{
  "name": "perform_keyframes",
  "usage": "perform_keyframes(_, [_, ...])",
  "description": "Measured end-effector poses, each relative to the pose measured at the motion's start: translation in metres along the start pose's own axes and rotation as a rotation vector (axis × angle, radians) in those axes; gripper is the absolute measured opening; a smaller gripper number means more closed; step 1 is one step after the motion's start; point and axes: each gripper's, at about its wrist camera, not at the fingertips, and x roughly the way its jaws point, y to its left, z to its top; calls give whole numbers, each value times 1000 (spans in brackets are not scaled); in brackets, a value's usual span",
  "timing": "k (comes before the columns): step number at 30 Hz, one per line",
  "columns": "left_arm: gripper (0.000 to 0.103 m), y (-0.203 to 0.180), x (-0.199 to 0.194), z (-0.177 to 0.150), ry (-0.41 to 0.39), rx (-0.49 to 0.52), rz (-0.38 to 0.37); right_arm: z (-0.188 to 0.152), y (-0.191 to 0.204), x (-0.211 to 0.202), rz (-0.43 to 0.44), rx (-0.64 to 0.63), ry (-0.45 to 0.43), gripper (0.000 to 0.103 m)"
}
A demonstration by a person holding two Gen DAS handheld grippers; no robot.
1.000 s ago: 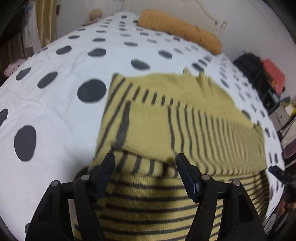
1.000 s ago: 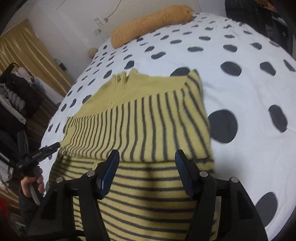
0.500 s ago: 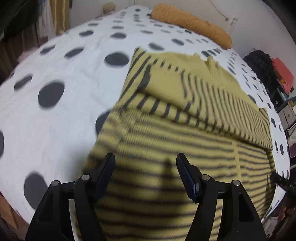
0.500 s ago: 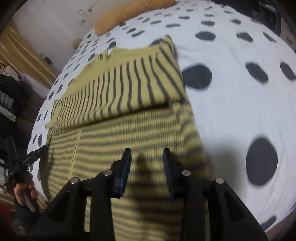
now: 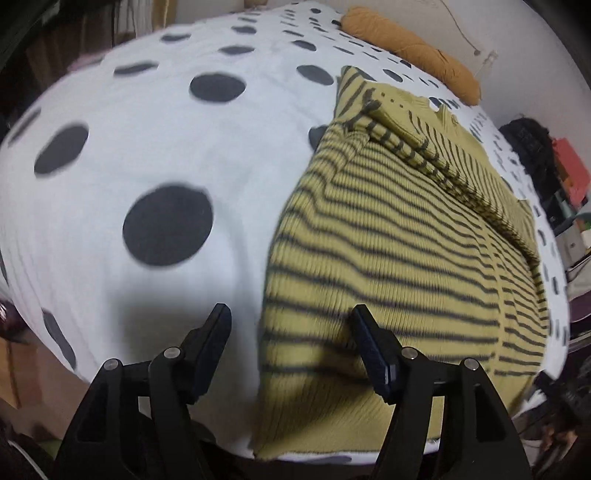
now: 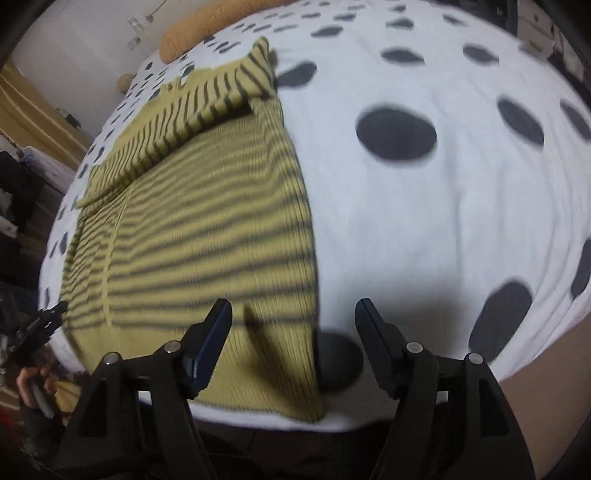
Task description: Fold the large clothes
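Note:
A yellow sweater with dark stripes (image 5: pixel 399 236) lies flat on a white bed cover with black dots (image 5: pixel 155 140), its sleeves folded across the top. It also shows in the right wrist view (image 6: pixel 207 229). My left gripper (image 5: pixel 291 325) is open and empty, above the sweater's near left hem corner. My right gripper (image 6: pixel 291 317) is open and empty, above the sweater's near right hem corner. The other gripper (image 6: pixel 40 325) shows at the left edge of the right wrist view.
An orange pillow (image 5: pixel 413 40) lies at the head of the bed, also in the right wrist view (image 6: pixel 192 33). The bed's near edge runs just under both grippers. Dark bags and boxes (image 5: pixel 543 155) stand to the right of the bed. Curtains (image 6: pixel 29 110) hang to the left.
Both grippers have pulled back from the folded sleeves to the sweater's near hem and swung out to its corners. The right gripper narrowed half a second ago and is wide open again.

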Motion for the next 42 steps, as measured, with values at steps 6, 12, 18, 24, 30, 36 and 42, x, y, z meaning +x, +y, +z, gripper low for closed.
perform_keyframes(6, [75,7,1,-25,28,25,6,-40,-19,20,146,24,62,70])
perform_keyframes(12, [80,11,7,-43,40,2,-49,-54,-5,50,275,-29,100,70])
perform_keyframes(18, [47,19,9,-52,88,14,-160,-59,6,46,367,-98,88,38])
perform_keyframes(24, [24,13,11,-59,90,40,-197,-57,15,45,428,-106,52,34])
perform_keyframes(30, [45,16,21,-54,121,7,-229,-60,-2,50,366,-93,71,42])
perform_keyframes(36, [8,-8,18,-71,133,112,-28,-62,19,52,334,-140,116,24])
perform_keyframes(42, [7,-28,4,-86,70,183,94,-69,23,49,333,-131,124,18])
